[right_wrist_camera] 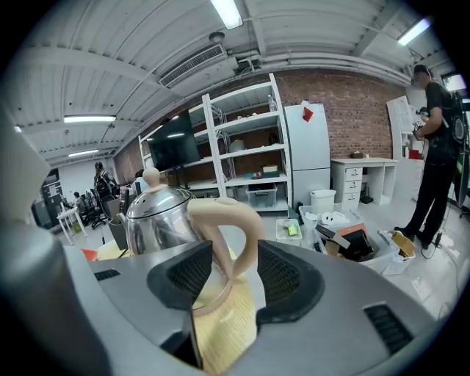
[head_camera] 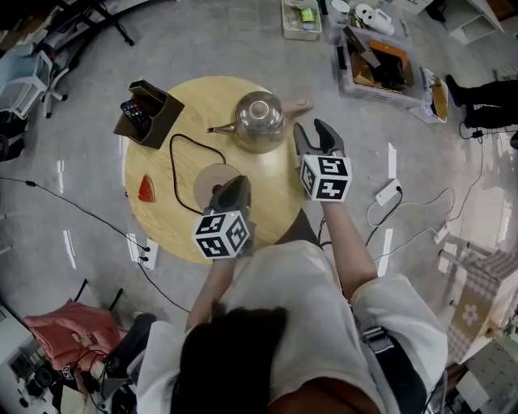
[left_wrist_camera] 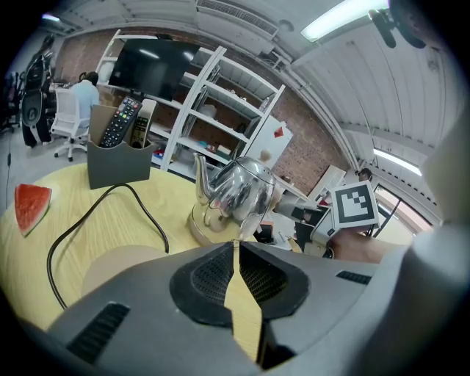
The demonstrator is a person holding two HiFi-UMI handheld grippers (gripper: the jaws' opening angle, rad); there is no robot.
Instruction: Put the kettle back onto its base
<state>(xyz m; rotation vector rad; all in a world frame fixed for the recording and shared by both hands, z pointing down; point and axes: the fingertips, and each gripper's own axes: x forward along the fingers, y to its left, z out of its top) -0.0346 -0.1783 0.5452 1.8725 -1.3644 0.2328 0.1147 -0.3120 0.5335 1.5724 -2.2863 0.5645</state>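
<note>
Now the round wooden worktop [head_camera: 162, 218] carries the shiny steel kettle [head_camera: 259, 120] toward its far right, its beige handle [head_camera: 298, 105] reaching almost to the rim; the round beige base [head_camera: 212, 179] lies nearer, in the middle, bare wood between them; a black cord [head_camera: 174, 166] loops on its left. Right tongs [right_wrist_camera: 236, 272] stand spread either side of the handle, not gripping it; left tongs [left_wrist_camera: 236, 253], pressed together, hang over the base.

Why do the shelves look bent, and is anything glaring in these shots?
Left gripper view: the wide-angle lens bows the shelves, and the kettle mirrors the room. Right gripper view: the ceiling light blows out white. Head view: the floor shows pale glare streaks.
</note>
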